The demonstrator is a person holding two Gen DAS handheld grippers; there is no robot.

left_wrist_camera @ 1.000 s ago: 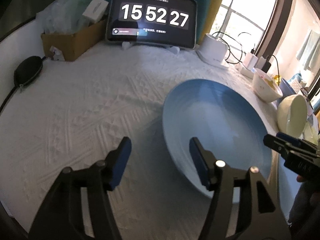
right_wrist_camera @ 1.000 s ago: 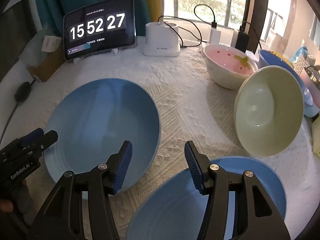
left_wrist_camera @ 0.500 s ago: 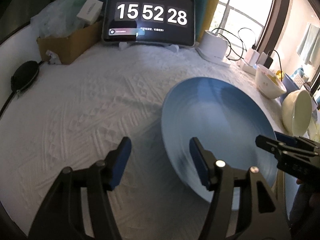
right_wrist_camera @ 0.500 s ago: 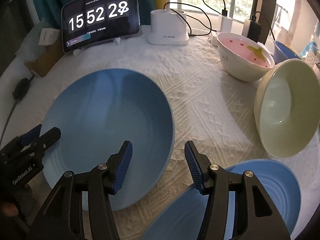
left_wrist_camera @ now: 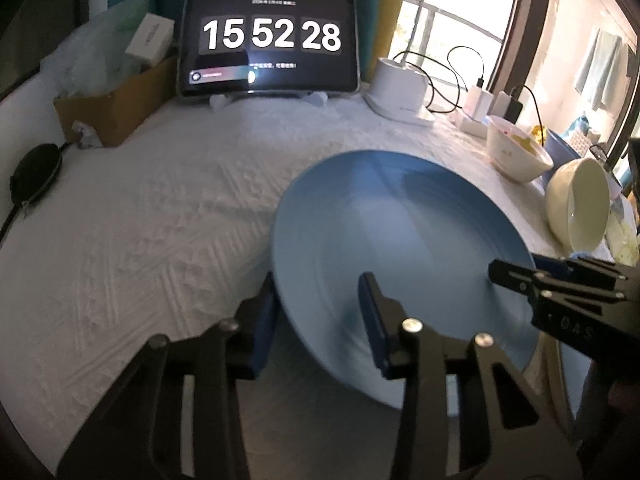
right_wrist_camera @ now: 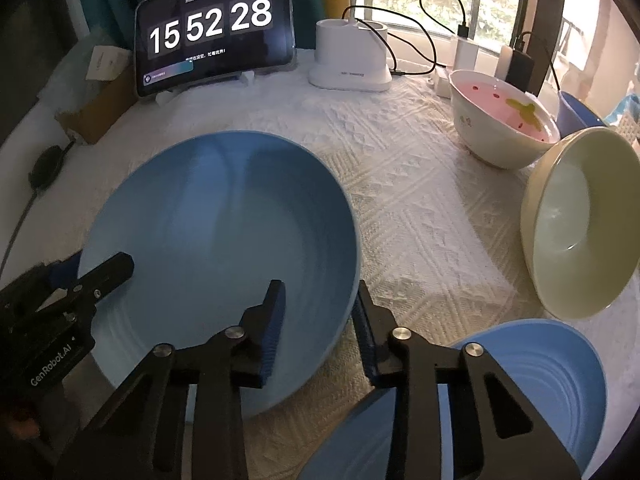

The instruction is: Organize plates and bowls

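Observation:
A large blue plate (left_wrist_camera: 400,240) (right_wrist_camera: 224,216) lies on the white cloth. My left gripper (left_wrist_camera: 318,320) straddles its near left rim, one finger outside the rim and one over the plate. Its jaws are closing and the pads do not press the rim. My right gripper (right_wrist_camera: 320,320) straddles the plate's right rim the same way, jaws closing, with a gap left. A second blue plate (right_wrist_camera: 540,380) lies near right. A pale green bowl (right_wrist_camera: 580,224) leans tilted at the right. Behind it stand a white bowl with a pink inside (right_wrist_camera: 504,120) and a blue bowl (right_wrist_camera: 576,112).
A tablet clock (left_wrist_camera: 268,40) stands at the back. Beside it are a white charging base (right_wrist_camera: 352,60) and plugs with cables. A cardboard box (left_wrist_camera: 116,104) with bags sits back left, and a black pouch (left_wrist_camera: 34,172) lies at the left edge.
The jaws of both grippers have narrowed around the large blue plate's rim. Both hands have stayed nearly where they were.

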